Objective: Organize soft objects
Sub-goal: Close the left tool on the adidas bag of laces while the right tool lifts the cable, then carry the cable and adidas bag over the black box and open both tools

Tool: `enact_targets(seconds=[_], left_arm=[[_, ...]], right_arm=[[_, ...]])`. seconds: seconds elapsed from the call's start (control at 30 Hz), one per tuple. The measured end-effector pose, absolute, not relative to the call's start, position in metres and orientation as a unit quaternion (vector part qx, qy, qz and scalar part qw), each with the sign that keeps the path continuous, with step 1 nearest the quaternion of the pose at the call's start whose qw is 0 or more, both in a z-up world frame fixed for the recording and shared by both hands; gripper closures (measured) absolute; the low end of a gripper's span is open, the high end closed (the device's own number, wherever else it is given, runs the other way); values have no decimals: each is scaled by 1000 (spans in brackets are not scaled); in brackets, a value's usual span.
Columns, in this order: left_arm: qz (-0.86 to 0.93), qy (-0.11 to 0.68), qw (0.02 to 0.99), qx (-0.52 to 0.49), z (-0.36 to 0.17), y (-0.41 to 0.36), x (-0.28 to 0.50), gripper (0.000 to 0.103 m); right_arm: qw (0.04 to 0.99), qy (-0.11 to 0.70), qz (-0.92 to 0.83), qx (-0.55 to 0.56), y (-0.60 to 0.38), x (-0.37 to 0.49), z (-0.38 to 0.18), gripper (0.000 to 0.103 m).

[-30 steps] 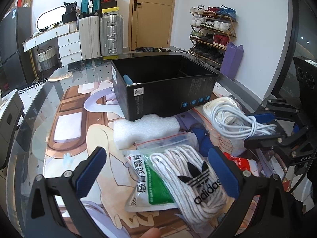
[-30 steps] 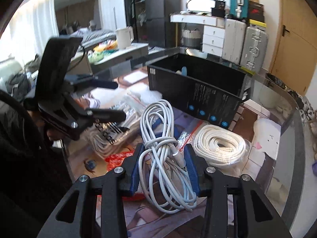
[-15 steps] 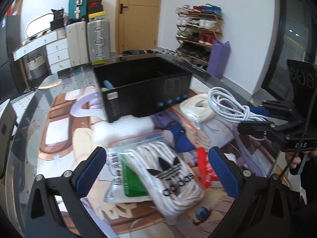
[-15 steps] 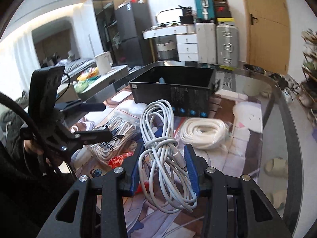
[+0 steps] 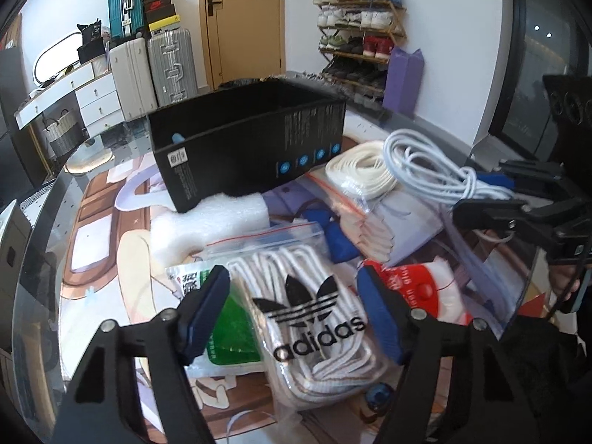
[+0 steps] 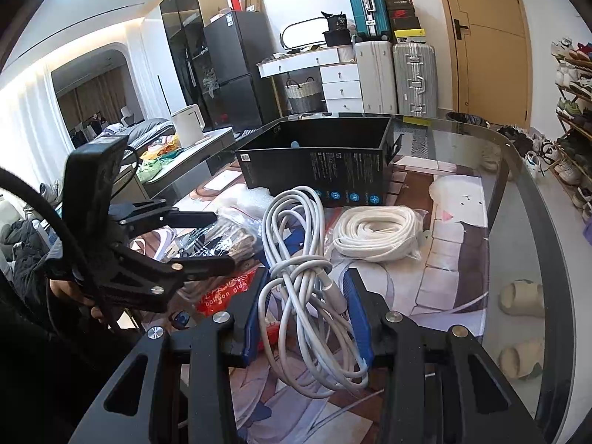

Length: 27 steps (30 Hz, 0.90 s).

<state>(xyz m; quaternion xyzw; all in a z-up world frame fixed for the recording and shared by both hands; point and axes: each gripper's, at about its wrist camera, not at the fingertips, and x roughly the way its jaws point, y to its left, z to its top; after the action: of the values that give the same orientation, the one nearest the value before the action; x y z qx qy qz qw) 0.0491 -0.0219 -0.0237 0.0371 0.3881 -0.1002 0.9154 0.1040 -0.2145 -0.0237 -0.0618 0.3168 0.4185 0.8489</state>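
Closing around the bag of white laces [image 5: 314,318], the left gripper [image 5: 296,310] is bringing its blue pads in on either side of the Adidas-printed bag; the pads are not yet pressing on it.
- Lying under that bag's left edge: a green-and-white sachet [image 5: 222,336].
- Lying just right of it: a red-and-white packet [image 5: 425,292], touching the right pad's far side.
- Sitting at the near edge, partly hidden beneath the bag: a small blue object [image 5: 377,394].
- Gripping a bundle of white cable [image 6: 307,277]: the right gripper [image 6: 303,314], jaws clamped on the bundle's wrapped waist, loops hanging out both near and far.
- Resting beyond the laces: a clear zip bag [image 5: 266,236] with a red seal, and a white foam block [image 5: 211,222] butting against the box's near corner.
- Crowding the middle of the table: a blue cloth item [image 5: 333,236], partly covered.
- Lying farther right: a coil of flat white cord [image 6: 377,233] in clear wrap, just before the box.
- Standing at the far middle: an open black box [image 5: 251,151], a blue-tipped thing showing inside.
- Carrying everything: a glass table [image 6: 518,222] over a printed mat.
- Standing against the far wall: suitcases [image 5: 151,66], a shoe rack [image 5: 359,37] and a door [image 5: 244,22].
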Motion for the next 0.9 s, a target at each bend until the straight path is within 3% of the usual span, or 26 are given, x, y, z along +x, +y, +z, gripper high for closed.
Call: enact_targets(seconds=[0.03,0.13,0.27,0.9], left_arm=[[-99,389,915,40,-25,-22,50,33],[-101,391,914,49,-28,-24,50,53],[-111,381,917,45,-23,-23,47,64],[-95,278,956,-18,33,4,52,65]], right_arm=[[849,316,419,-62,-214,104,-24,62],[848,315,422,-63,-211,104,-25,62],[848,309,426,-62,-208,105,-22,62],[868,249,429,-4,-194,123,10,62]])
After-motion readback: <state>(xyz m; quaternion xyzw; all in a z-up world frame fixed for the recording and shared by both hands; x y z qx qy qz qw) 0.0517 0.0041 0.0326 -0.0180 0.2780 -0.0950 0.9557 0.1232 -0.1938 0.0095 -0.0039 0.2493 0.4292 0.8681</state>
